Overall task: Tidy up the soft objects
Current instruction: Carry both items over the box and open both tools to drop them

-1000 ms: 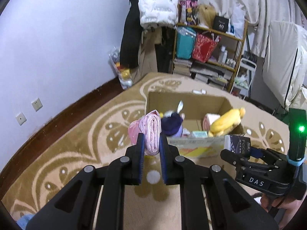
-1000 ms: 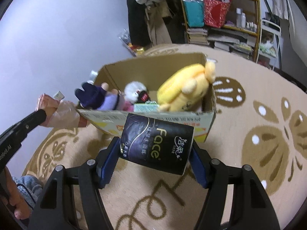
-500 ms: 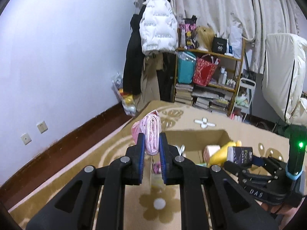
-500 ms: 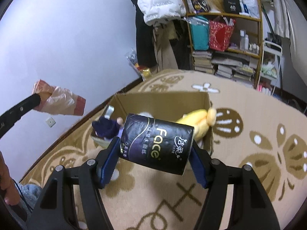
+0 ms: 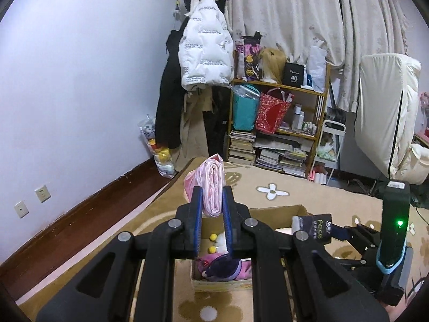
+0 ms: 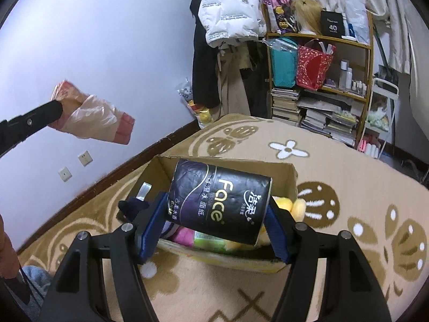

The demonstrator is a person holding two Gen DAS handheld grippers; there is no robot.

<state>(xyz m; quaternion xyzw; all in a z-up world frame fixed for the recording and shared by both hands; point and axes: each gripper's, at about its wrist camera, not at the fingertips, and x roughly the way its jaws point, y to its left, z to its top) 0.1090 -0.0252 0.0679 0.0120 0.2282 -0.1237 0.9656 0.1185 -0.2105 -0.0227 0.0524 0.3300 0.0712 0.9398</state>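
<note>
Left gripper [image 5: 211,209] pinches the pink bag roll [image 5: 213,185]; right gripper [image 6: 214,224], half open, clamps the tissue pack [image 6: 219,201]. Both hang above the box [image 6: 293,177] on the rug. The slack bag may snag the box's near edge; the tilted pack may slip.

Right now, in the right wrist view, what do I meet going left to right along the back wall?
Pink bag roll in the left hand-held gripper → wall sockets → white jacket → teal bag → red bag → bottles.
</note>
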